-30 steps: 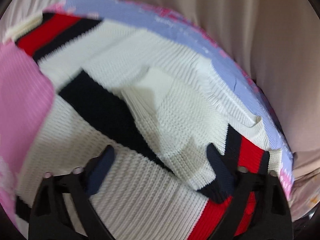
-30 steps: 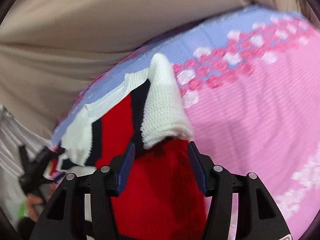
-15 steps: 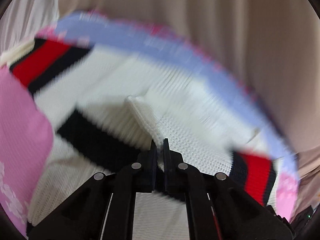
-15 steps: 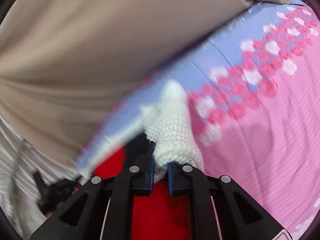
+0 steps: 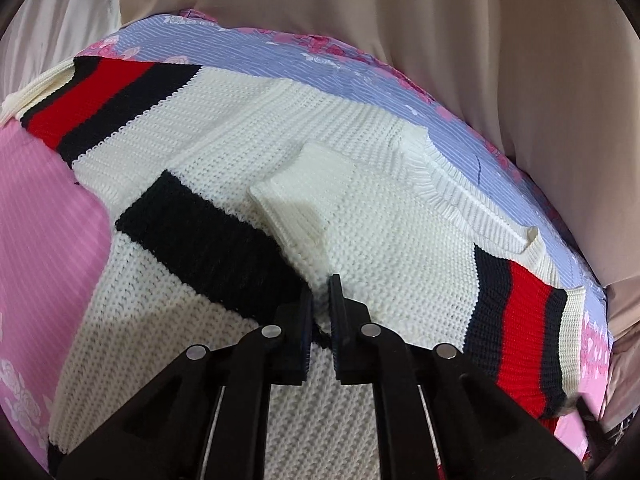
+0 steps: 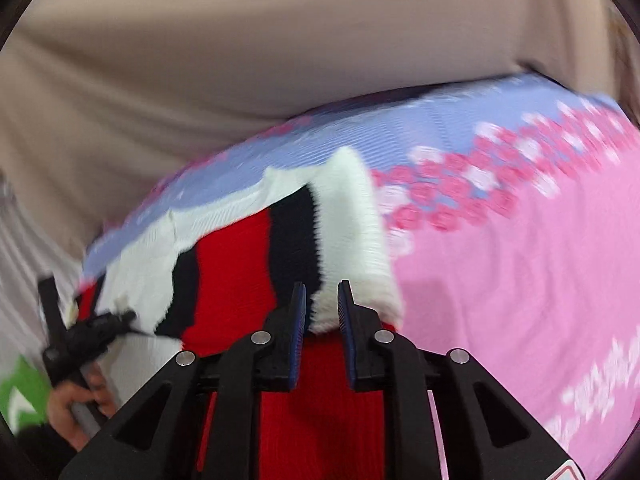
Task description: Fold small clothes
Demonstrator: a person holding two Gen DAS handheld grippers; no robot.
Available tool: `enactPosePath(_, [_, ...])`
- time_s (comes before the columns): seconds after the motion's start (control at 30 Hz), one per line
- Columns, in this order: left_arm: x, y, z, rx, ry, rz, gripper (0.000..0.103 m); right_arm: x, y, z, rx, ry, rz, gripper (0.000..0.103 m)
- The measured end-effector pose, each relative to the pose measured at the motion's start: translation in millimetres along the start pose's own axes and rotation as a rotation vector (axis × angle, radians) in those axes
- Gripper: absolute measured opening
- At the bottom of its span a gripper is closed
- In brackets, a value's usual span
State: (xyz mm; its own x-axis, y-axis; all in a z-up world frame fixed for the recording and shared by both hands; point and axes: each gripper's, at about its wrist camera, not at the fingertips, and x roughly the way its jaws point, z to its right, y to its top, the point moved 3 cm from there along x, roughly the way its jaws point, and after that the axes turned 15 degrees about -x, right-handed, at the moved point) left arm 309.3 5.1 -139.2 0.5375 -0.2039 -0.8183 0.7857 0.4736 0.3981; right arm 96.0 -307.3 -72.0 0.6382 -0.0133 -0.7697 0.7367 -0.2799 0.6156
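Note:
A white knit sweater (image 5: 360, 184) with black and red stripes lies spread on the bed. My left gripper (image 5: 320, 296) is shut on a raised fold of it, where a black band meets a white ribbed edge. In the right wrist view the sweater's striped end (image 6: 240, 272) is lifted. My right gripper (image 6: 322, 304) has the white ribbed edge (image 6: 356, 248) pinched between its blue pads, though its jaws are opening slightly. The left gripper (image 6: 88, 328) and the hand (image 6: 80, 408) holding it show at that view's left edge.
The sweater rests on a pink bedspread (image 5: 40, 200) with a lavender, rose-printed border (image 5: 320, 60). Beige fabric (image 5: 440, 40) hangs behind the bed's far edge. Open pink spread (image 6: 520, 280) lies to the right of the right gripper.
Both grippers were open around the knit and have closed on it. The left pinched a fold at the black band. The right took the white ribbed edge and shifted with it.

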Motion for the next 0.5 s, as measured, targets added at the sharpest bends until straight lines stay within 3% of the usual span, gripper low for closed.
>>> enactPosePath(0.07, [0,0,1,0.018,-0.002,-0.003,0.009,39,-10,14,-0.056,-0.049,-0.109,0.000])
enactPosePath(0.1, [-1,-1,0,0.024,-0.007,-0.005,0.009,51,-19,27,-0.044,-0.072,-0.144,0.000])
enactPosePath(0.13, [0,-1,0,0.029,-0.012,-0.006,0.009,46,-21,37,-0.013,-0.042,-0.096,0.000])
enactPosePath(0.27, [1,-2,3,0.029,-0.005,0.015,0.009,21,-5,34,0.054,-0.060,-0.061,0.000])
enactPosePath(0.4, [0,-3,4,0.034,0.001,0.016,0.009,44,36,-11,-0.147,-0.030,-0.080,0.000])
enactPosePath(0.5, [-1,-2,1,0.034,-0.010,0.008,0.009,87,63,-7,-0.222,-0.069,-0.143,0.000])
